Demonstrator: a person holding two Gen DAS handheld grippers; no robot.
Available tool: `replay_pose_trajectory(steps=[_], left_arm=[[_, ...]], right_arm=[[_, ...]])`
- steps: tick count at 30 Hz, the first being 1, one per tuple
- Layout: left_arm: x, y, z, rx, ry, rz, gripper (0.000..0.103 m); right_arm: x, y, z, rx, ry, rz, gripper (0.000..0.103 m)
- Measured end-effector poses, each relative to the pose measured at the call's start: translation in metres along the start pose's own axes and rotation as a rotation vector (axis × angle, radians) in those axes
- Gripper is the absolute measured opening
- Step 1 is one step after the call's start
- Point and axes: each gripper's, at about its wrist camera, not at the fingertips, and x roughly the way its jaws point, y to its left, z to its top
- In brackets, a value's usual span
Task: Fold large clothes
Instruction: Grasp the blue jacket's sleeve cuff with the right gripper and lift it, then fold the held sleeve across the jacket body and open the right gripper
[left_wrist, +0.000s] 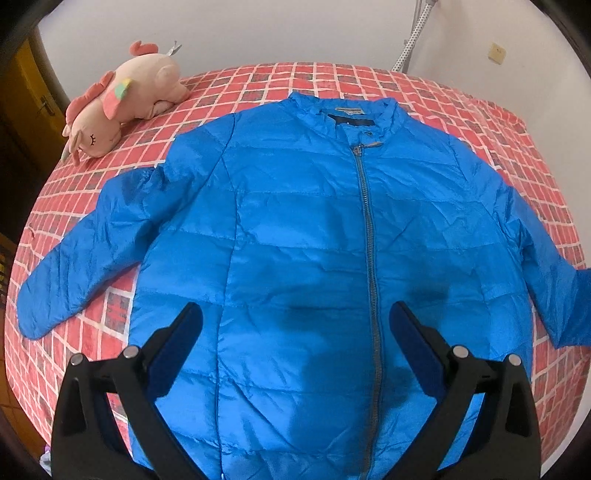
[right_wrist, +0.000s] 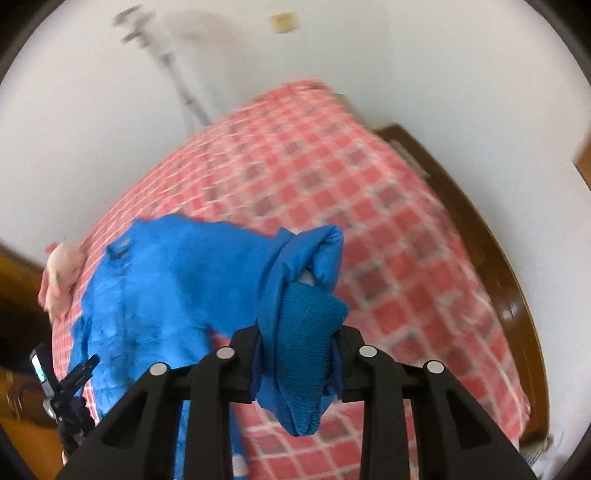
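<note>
A bright blue puffer jacket (left_wrist: 295, 229) lies front up and zipped on the bed, collar toward the wall, left sleeve spread out to the side. My left gripper (left_wrist: 295, 325) hangs open above the jacket's lower front, nothing between its fingers. In the right wrist view my right gripper (right_wrist: 297, 350) is shut on the jacket's right sleeve cuff (right_wrist: 301, 332), the ribbed knit end bunched between the pads and lifted off the bed. The rest of the jacket (right_wrist: 159, 288) trails down to the left. The left gripper (right_wrist: 79, 373) shows small at the lower left.
The bed has a red and white checked cover (left_wrist: 461, 122). A pink plush toy (left_wrist: 122, 99) lies at its far left corner. White wall behind, with a floor-stand pole (left_wrist: 413, 40). A wooden bed frame (right_wrist: 480, 236) edges the right side.
</note>
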Motion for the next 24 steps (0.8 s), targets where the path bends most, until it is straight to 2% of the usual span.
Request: replay_pose_trajectory(steps=[7, 12, 15, 16, 17, 18, 21, 22, 24], left_arm=[[-0.004, 0.012, 0.008, 0.021, 0.008, 0.009, 0.1], [-0.005, 0.021, 0.011, 0.015, 0.016, 0.003, 0.1], [-0.003, 0.022, 0.013, 0.011, 0.024, -0.011, 0.1], [-0.003, 0.022, 0.014, 0.008, 0.03, -0.023, 0.1], [-0.002, 0.021, 0.015, 0.007, 0.034, -0.035, 0.1], [-0.001, 0.021, 0.016, 0.005, 0.041, -0.052, 0.1], [-0.001, 0.016, 0.017, 0.003, 0.051, -0.114, 0.1], [-0.001, 0.012, 0.017, 0.008, 0.051, -0.139, 0.1], [0.001, 0.004, 0.018, 0.02, 0.054, -0.166, 0.1]], right_arm=[[0.091, 0.139, 0.011, -0.241, 0.099, 0.046, 0.029], [0.139, 0.201, -0.004, -0.321, 0.16, 0.089, 0.028], [0.159, 0.217, -0.008, -0.331, 0.193, 0.142, 0.028], [0.167, 0.224, -0.011, -0.343, 0.221, 0.169, 0.033], [0.168, 0.225, -0.012, -0.342, 0.238, 0.207, 0.04], [0.168, 0.224, -0.014, -0.326, 0.259, 0.277, 0.043], [0.157, 0.218, -0.017, -0.297, 0.294, 0.413, 0.045], [0.148, 0.214, -0.019, -0.299, 0.281, 0.424, 0.045], [0.133, 0.201, -0.022, -0.305, 0.242, 0.381, 0.045]])
